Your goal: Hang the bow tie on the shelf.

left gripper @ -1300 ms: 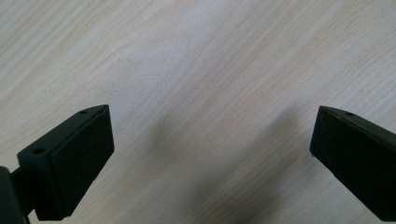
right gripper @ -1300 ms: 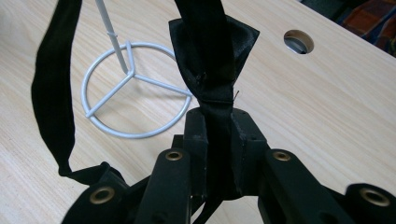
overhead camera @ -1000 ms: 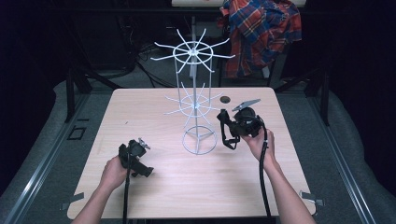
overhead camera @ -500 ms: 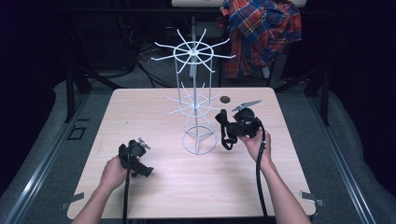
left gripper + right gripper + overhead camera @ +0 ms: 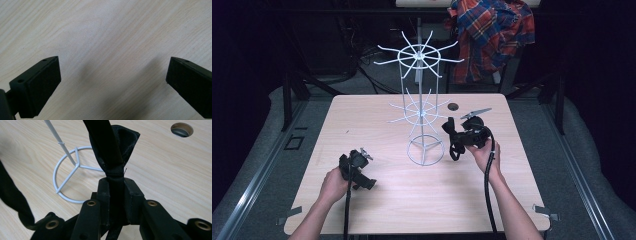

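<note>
black strap (image 5: 110,150) is pinched in the right gripper (image 5: 455,141) and lifted off the tabletop (image 5: 377,125), just beside the white wire rack (image 5: 422,107). judged from this: the pickup is done, the hanging is not. no strap or other item hangs on any of the rack's arms, upper ring or lower ring; all prongs look bare in the high view.

right gripper: jaws closed nearly all the way, pads pressed on a narrow, bunched part of the strap. in the right gripper view the strap rises straight up from between the jaws, a wider folded piece behind it, and another length loops down and away at the left edge. in the high view the strap dangles as a loop below the gripper, close to the rack's round base (image 5: 72,178), apparently not touching it. cannot tell what kind of strap it is, or whether it has a buckle.

left gripper (image 5: 354,170): jaws wide apart, nothing between them, only bare wood grain in the left gripper view. it sits low over the near-left part of the tabletop, well apart from the rack and the strap.

left to do, as a judgement: raise the strap to a prong, drape the loop over it, let go. the loose loop could snag on the lower ring of arms on the way up.

a round hole (image 5: 182,129) in the tabletop lies beyond the rack, unused.
</note>
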Demonstrator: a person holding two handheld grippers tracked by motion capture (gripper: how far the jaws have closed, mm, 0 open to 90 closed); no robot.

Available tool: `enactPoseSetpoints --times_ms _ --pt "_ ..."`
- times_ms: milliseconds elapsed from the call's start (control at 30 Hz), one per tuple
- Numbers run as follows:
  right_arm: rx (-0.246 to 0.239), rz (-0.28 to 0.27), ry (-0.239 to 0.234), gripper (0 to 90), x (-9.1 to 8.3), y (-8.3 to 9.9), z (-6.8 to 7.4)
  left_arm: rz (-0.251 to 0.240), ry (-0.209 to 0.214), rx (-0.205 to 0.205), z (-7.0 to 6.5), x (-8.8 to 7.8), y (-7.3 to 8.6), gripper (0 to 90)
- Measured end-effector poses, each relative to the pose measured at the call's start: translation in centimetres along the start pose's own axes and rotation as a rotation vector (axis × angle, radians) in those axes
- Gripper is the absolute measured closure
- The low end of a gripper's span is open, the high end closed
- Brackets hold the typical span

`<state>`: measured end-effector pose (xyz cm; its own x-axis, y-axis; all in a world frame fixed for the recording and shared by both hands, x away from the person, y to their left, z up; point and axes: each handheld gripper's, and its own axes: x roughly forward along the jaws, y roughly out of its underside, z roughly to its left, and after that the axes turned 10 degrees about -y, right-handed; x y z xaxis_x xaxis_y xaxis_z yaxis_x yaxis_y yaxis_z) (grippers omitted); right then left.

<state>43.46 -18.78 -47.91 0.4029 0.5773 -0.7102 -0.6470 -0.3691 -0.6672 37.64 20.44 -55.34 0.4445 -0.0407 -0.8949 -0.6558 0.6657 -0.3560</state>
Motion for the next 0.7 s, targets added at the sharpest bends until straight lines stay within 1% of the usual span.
enactPoseSetpoints --times_ms 200,233,267,367,567,633,667,700 --pt "0.008 -0.005 -0.008 75.8 0.19 0.03 -0.01 0.0 0.0 0.001 0.0 -0.01 0.0 0.0" --pt "0.011 -0.004 -0.014 75.5 0.2 0.05 -0.05 0.0 0.0 0.001 0.0 -0.02 0.01 0.0" --pt "0.016 -0.013 -0.03 75.1 0.23 0.09 -0.15 0.0 0.0 0.002 0.0 -0.02 0.0 0.0" --pt "0.019 -0.016 -0.035 74.1 0.27 0.14 -0.23 0.0 0.0 0.002 0.0 -0.01 0.0 0.0" --pt "0.028 -0.018 -0.049 71.0 0.21 0.24 -0.31 0.001 0.0 0.003 0.01 -0.01 0.0 0.0" --pt "0.021 -0.022 -0.05 69.2 0.16 0.25 -0.38 0.001 0.0 0.003 0.0 -0.01 -0.01 0.0" --pt "0.026 -0.019 -0.052 66.1 0.05 0.25 -0.38 0.001 0.001 0.004 0.0 -0.01 -0.02 0.0" --pt "0.026 -0.019 -0.052 66.1 0.05 0.25 -0.38 0.001 0.001 0.004 0.0 -0.01 -0.02 0.0"
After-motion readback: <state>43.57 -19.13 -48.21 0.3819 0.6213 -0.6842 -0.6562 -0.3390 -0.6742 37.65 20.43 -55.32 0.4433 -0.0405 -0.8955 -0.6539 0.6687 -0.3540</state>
